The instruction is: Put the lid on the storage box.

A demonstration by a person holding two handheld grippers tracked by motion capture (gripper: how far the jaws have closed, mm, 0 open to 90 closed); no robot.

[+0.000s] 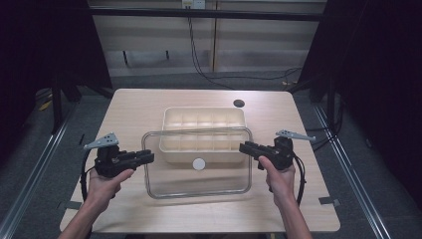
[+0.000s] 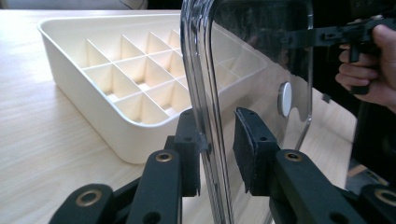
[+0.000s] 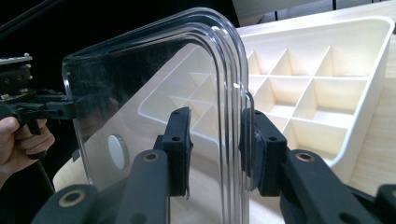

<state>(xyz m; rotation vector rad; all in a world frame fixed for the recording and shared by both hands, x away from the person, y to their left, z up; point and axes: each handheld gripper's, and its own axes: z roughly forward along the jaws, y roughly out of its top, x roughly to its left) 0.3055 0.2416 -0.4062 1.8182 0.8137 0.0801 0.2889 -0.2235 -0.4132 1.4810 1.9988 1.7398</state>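
A clear plastic lid [image 1: 199, 181] with a white round knob [image 1: 199, 164] hangs level above the table, its far edge over the near part of a cream compartment tray [image 1: 204, 117]. My left gripper [image 1: 149, 157] is shut on the lid's left rim, and my right gripper [image 1: 244, 147] is shut on its right rim. In the left gripper view the rim of the lid [image 2: 261, 56] runs up between the pads of the left gripper [image 2: 217, 149], with the tray [image 2: 93, 60] behind. In the right gripper view the right gripper [image 3: 215, 144] clamps the lid [image 3: 154, 93] beside the tray [image 3: 327, 70].
The wooden table [image 1: 149, 104] has a dark round hole [image 1: 239, 103] at the back right. Black cables trail across the floor beyond the table. Dark curtains stand on both sides.
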